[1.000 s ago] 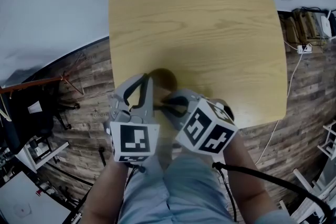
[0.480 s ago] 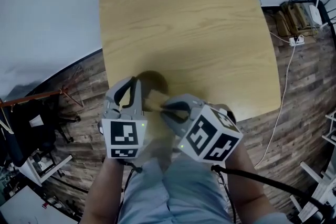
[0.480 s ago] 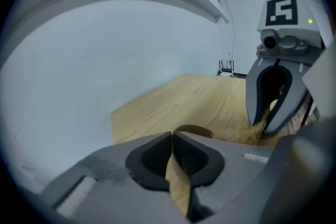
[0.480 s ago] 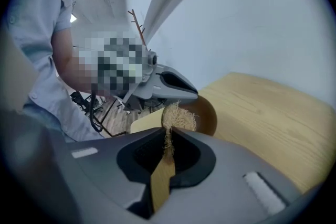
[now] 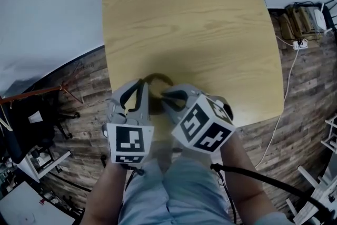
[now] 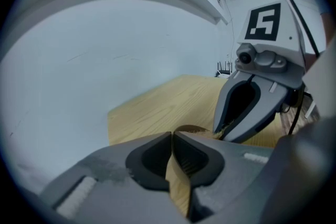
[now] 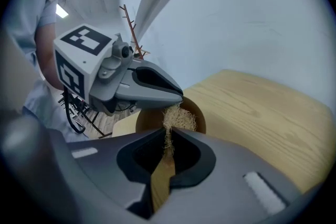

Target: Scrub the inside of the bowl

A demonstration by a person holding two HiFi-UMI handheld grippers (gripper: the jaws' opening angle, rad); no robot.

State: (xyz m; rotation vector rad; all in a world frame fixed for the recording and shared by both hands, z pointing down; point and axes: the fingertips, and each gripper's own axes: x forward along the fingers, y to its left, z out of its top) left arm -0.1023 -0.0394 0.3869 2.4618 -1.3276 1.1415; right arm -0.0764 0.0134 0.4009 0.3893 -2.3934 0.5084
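Observation:
A small brown wooden bowl (image 5: 159,80) sits near the front left edge of the light wooden table (image 5: 200,23). My left gripper (image 5: 141,91) is shut on the bowl's thin wall (image 6: 177,178), at its near left rim. My right gripper (image 5: 167,97) is shut on a straw-coloured fibrous scrubber (image 7: 176,118), which reaches down into the bowl (image 7: 196,110). In the right gripper view, the left gripper (image 7: 176,97) crosses over the bowl's left rim. In the left gripper view, the right gripper (image 6: 222,131) shows fibres at its tips. Most of the bowl's inside is hidden in the head view.
The table (image 7: 262,107) stretches bare beyond the bowl toward a white wall. A wood-plank floor surrounds it, with a cable and power strip (image 5: 300,42) to the right and dark stands (image 5: 31,113) at the left. The person's legs are below the grippers.
Both grippers keep their holds. The right gripper has shifted a little over the bowl, and the head view has swung slightly.

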